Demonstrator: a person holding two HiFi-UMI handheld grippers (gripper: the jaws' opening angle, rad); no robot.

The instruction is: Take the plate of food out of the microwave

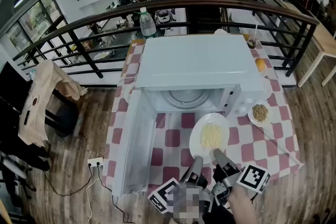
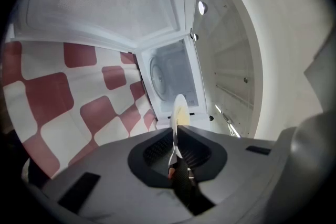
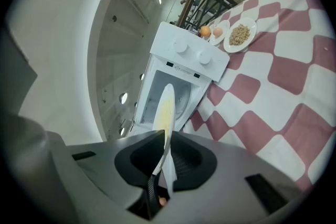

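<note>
A white plate (image 1: 209,137) with pale yellow noodles hangs above the checked cloth, just in front of the open microwave (image 1: 195,73). My left gripper (image 1: 196,165) is shut on the plate's near left rim, and my right gripper (image 1: 219,157) is shut on its near right rim. In the left gripper view the plate (image 2: 179,113) shows edge-on between the jaws, with the empty microwave cavity (image 2: 172,73) beyond. The right gripper view also has the plate (image 3: 165,113) edge-on between the jaws. The microwave's glass turntable (image 1: 186,97) lies bare.
The microwave door (image 1: 134,145) stands swung open to the left. A second plate of brownish food (image 1: 260,112) sits at the microwave's right, with an orange (image 1: 261,64) behind it. A water bottle (image 1: 147,22) stands behind the oven. A railing (image 1: 173,13) runs beyond the table.
</note>
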